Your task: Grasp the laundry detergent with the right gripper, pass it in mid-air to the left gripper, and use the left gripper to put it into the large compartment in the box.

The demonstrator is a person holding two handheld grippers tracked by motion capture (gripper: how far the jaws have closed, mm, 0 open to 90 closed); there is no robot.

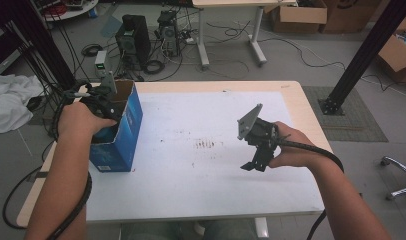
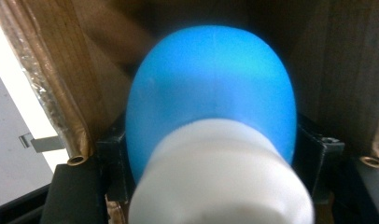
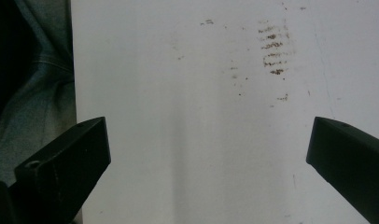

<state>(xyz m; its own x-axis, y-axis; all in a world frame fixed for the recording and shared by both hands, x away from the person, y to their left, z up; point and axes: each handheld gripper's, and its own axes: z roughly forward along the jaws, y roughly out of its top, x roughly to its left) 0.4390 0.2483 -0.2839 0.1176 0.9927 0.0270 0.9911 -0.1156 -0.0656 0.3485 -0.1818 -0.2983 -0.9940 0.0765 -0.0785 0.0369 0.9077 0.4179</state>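
A person at the white table (image 1: 201, 190) works a tool in each hand. The left tool (image 1: 102, 102) reaches down into the open top of a blue cardboard box (image 1: 122, 135) standing upright at the table's left edge, the left hand (image 1: 81, 122) over the box's near rim. In the left gripper view its black jaws sit against either side of a blue rounded object with a white neck (image 2: 211, 107), closed on it inside the box's brown cardboard walls (image 2: 52, 70). The object's long axis runs along the tool, white neck toward the camera and blue dome pointing away, deeper into the box. Pale markings on the box's blue face are too small to read.

To the right, well apart from the box, the right tool (image 1: 257, 150) is held in the right hand (image 1: 291, 150) just above the bare table, a grey three-cornered plate (image 1: 248, 121) on top. In the right gripper view its jaws stand wide with nothing between them, and a patch of brown smudges (image 3: 274, 46) marks the white surface ahead. Blue denim (image 3: 38, 84) shows beyond the table edge to that tool's left.
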